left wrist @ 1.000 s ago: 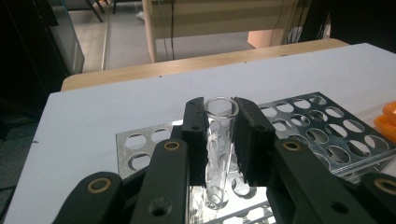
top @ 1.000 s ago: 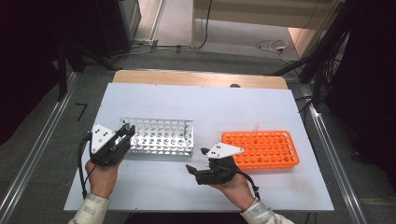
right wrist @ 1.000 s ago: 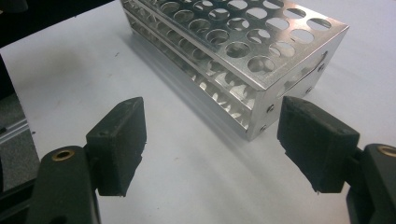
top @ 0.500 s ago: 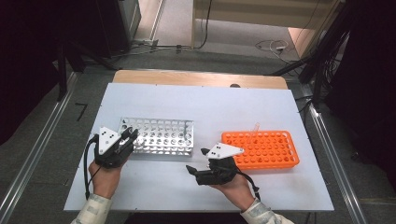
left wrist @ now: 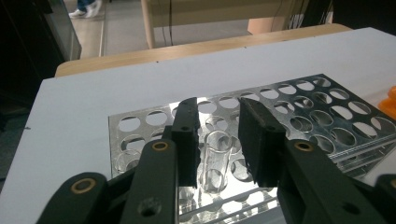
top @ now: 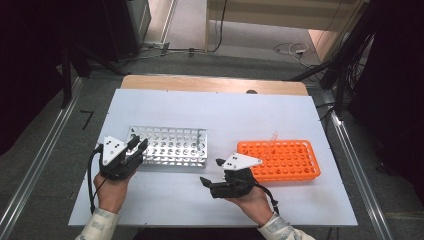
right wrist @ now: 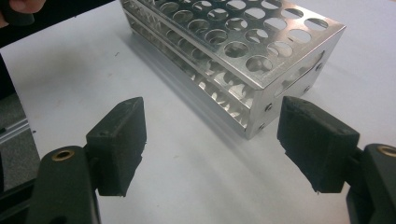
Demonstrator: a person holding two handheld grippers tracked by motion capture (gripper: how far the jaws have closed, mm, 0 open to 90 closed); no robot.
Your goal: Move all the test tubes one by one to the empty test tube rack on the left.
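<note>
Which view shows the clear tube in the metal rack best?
Left gripper view: the clear tube stands in the metal rack, between the left gripper jaws, pads apart from it. High view: hidden behind that gripper. Right gripper view: rack, no tube discernible.

A clear glass tube (left wrist: 215,161) stands upright in a hole of the metal rack (top: 172,146), near the rack's left end, at lower centre of the left gripper view. The tube is open at the top and see-through; its rim rises just above the rack's top plate, and its lower part shows through the layers below.

The rack is a shiny silver box of stacked plates pierced with rows of round holes. It lies flat on the table, left of centre in the high view. The other holes visible are empty.

The left gripper (left wrist: 218,135) has just been opening; the tube stands between its jaws, with a gap on each side.
</note>
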